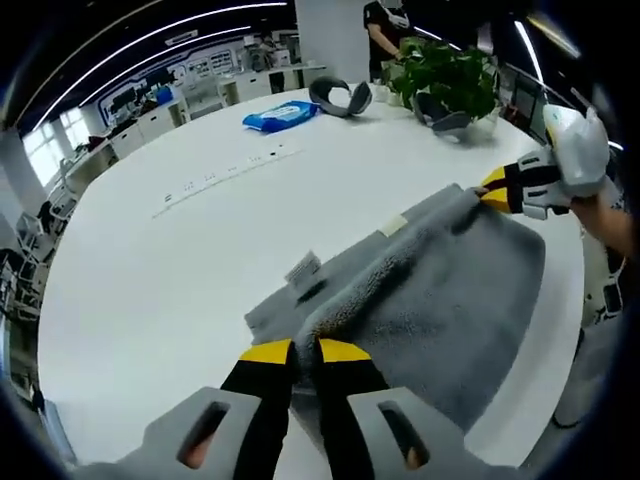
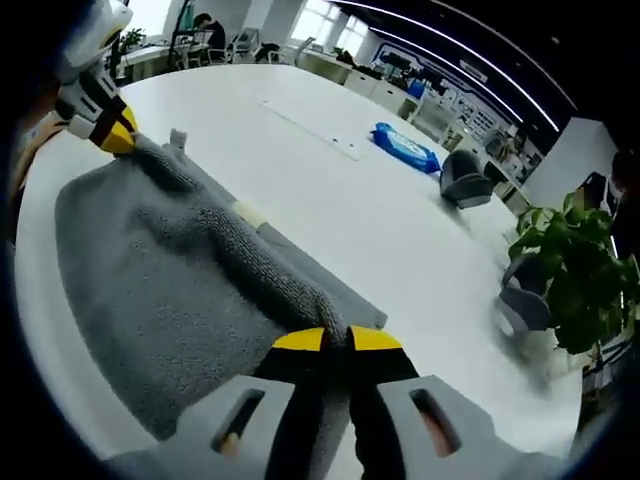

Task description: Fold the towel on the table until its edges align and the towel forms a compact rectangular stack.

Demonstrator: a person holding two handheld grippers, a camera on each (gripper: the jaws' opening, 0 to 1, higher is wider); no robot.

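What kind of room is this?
Probably an open-plan office or lab: a big white table, a potted plant, rows of desks behind, and long ceiling light strips.

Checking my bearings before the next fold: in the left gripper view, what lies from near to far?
Left tool → grey towel → white power strip → blue wipes pack → grey headrest-shaped cushion.

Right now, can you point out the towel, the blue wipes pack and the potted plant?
towel [image 1: 440, 290]: left gripper view, middle of the grey pile.
blue wipes pack [image 1: 281, 116]: left gripper view, top face.
potted plant [image 2: 570, 275]: right gripper view, leaves.
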